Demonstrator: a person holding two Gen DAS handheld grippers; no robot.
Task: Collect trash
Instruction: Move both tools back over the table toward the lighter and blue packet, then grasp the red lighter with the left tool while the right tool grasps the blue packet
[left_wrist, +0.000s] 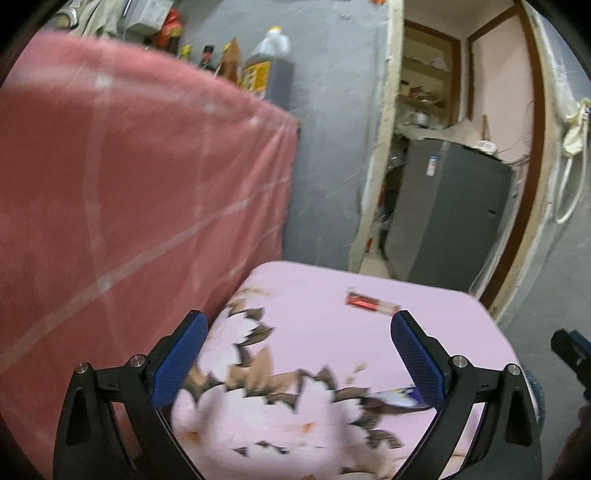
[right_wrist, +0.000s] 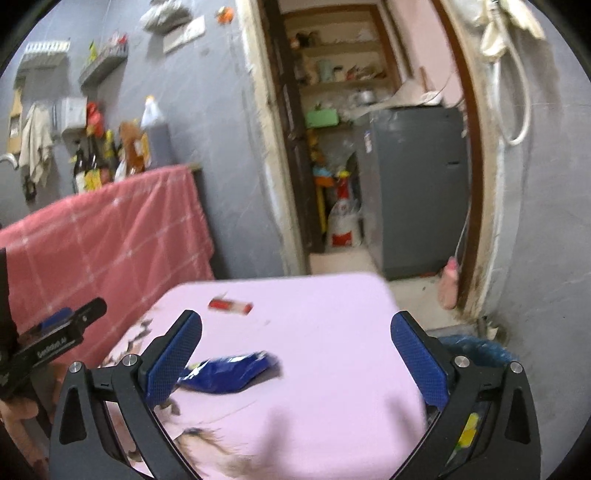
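A small table under a pink flowered cloth (left_wrist: 317, 291) (right_wrist: 332, 302) lies before both grippers. A red wrapper (left_wrist: 371, 302) (right_wrist: 231, 305) rests near its far edge. A crumpled blue snack packet (right_wrist: 229, 373) lies closer in, just right of my right gripper's left finger. In the left wrist view the blue packet (left_wrist: 397, 398) shows partly behind the right finger. My left gripper (left_wrist: 299, 321) is open above the cloth with nothing between its fingers. My right gripper (right_wrist: 295, 321) is open too and holds nothing. Each gripper shows at the edge of the other's view, the right gripper (left_wrist: 570, 354) and the left gripper (right_wrist: 66, 328).
A bin lined with a blue bag (right_wrist: 476, 350) stands on the floor right of the table. A red checked cloth (left_wrist: 129, 184) (right_wrist: 110, 236) drapes a counter on the left, with bottles (left_wrist: 269, 70) on top. Beyond is a doorway with a grey appliance (left_wrist: 450, 214) (right_wrist: 421, 184).
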